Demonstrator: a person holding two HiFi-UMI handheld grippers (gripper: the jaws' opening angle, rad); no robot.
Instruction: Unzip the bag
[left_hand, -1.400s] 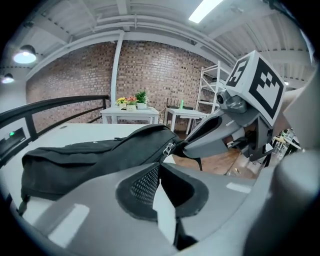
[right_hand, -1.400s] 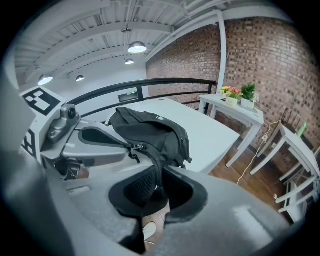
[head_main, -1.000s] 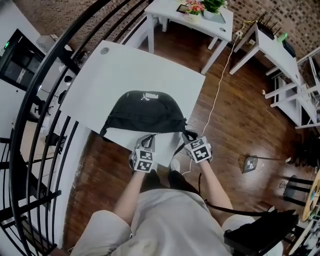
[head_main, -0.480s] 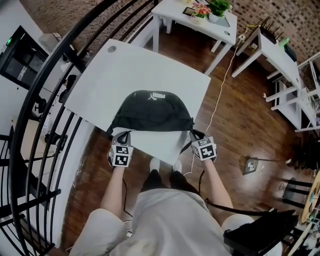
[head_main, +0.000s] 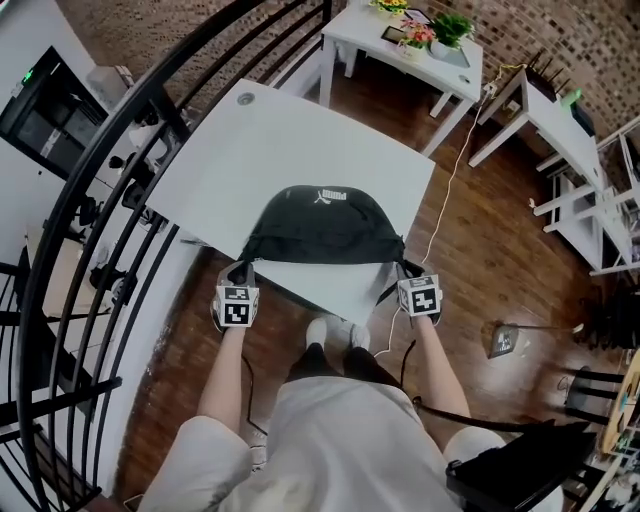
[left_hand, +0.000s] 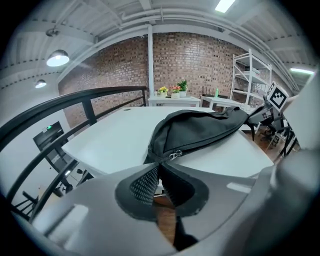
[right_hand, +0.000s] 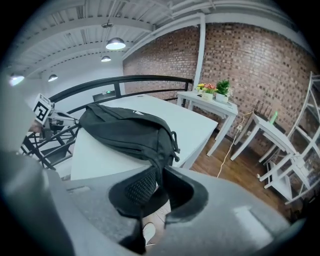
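A black bag (head_main: 325, 225) lies on the white table (head_main: 280, 140), close to its near edge. My left gripper (head_main: 243, 274) is at the bag's left end. In the left gripper view the silver zip slider (left_hand: 175, 155) sits just past the jaws. The left gripper (left_hand: 159, 167) pinches the black zip pull between its pads, and its jaws are opening slightly. My right gripper (head_main: 404, 271) is at the bag's right end. In the right gripper view this gripper (right_hand: 159, 175) is shut on the bag's strap, with the bag (right_hand: 125, 132) beyond it.
A black railing (head_main: 100, 200) curves along the left. A white side table (head_main: 410, 40) with potted plants stands behind, and white desks (head_main: 560, 120) stand at the right. A cable (head_main: 440, 210) trails over the wood floor. The person's shoes (head_main: 335, 333) show under the table's near edge.
My left gripper has moved left along the bag's near edge, from its middle to its left end. The right gripper has stayed at the right end.
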